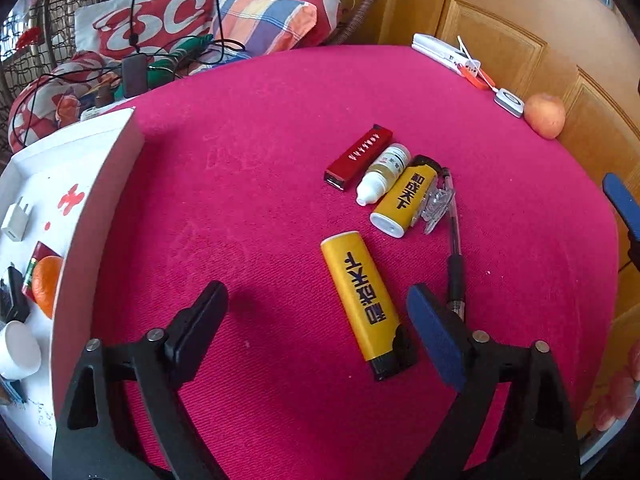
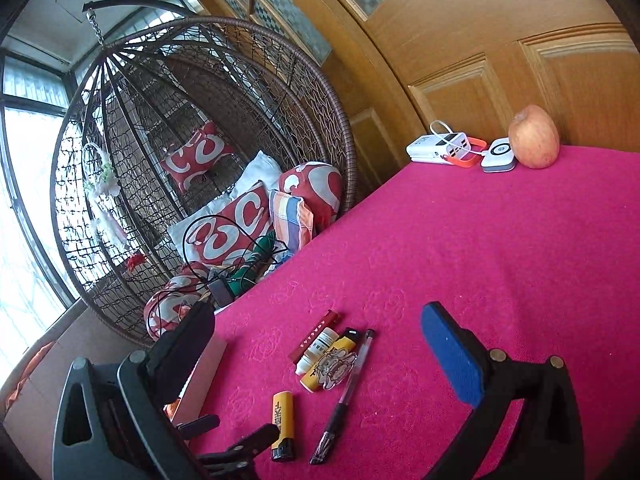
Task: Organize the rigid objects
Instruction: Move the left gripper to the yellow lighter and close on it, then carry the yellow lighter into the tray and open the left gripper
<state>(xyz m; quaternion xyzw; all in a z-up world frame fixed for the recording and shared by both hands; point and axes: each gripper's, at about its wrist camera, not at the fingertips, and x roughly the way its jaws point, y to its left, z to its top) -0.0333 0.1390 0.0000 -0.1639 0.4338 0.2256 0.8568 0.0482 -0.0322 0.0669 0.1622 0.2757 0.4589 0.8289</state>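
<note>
The left gripper [image 1: 316, 304] stood wide open, empty, astride a yellow lighter [image 1: 362, 304] on the pink tablecloth [image 1: 240, 200], while the right gripper [image 2: 320, 324] gaped empty.

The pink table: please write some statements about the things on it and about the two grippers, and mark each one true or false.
1. The left gripper is shut on a yellow lighter. False: its jaws stand open around the near yellow lighter, not pressing it.
2. A red lighter lies beside a small white bottle. True.
3. The pen stands upright. False: it lies flat on the pink table.
4. An apple sits at the table's far edge by the wooden door. True.
5. The right gripper holds the pen. False: it is open and empty.
</note>
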